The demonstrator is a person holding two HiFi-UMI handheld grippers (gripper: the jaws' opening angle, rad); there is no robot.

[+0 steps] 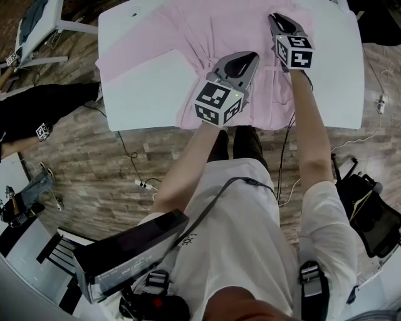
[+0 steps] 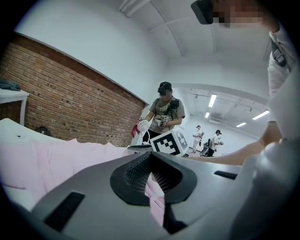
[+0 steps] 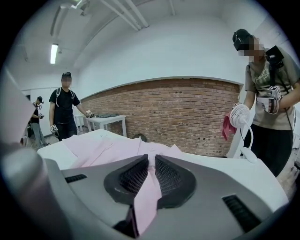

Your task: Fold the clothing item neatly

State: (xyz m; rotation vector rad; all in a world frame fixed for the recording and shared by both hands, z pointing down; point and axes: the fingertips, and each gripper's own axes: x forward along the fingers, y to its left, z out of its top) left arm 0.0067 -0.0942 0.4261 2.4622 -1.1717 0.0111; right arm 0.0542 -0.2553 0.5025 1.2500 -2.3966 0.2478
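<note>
A pale pink shirt (image 1: 207, 37) lies spread on the white table (image 1: 141, 81), one sleeve reaching left. My left gripper (image 1: 249, 59) is over the shirt's middle, shut on a pinched fold of the pink fabric (image 2: 157, 201). My right gripper (image 1: 277, 19) is farther up and to the right, shut on another fold of the shirt (image 3: 146, 197) that hangs down between its jaws. In the right gripper view the shirt (image 3: 110, 147) spreads away to the left over the table (image 3: 220, 166).
A person (image 3: 269, 103) stands at the table's far side beside a small white fan (image 3: 241, 117). More people (image 3: 65, 105) stand at other tables. A black bag (image 1: 376, 213) and cables (image 1: 141, 182) lie on the wood floor near me.
</note>
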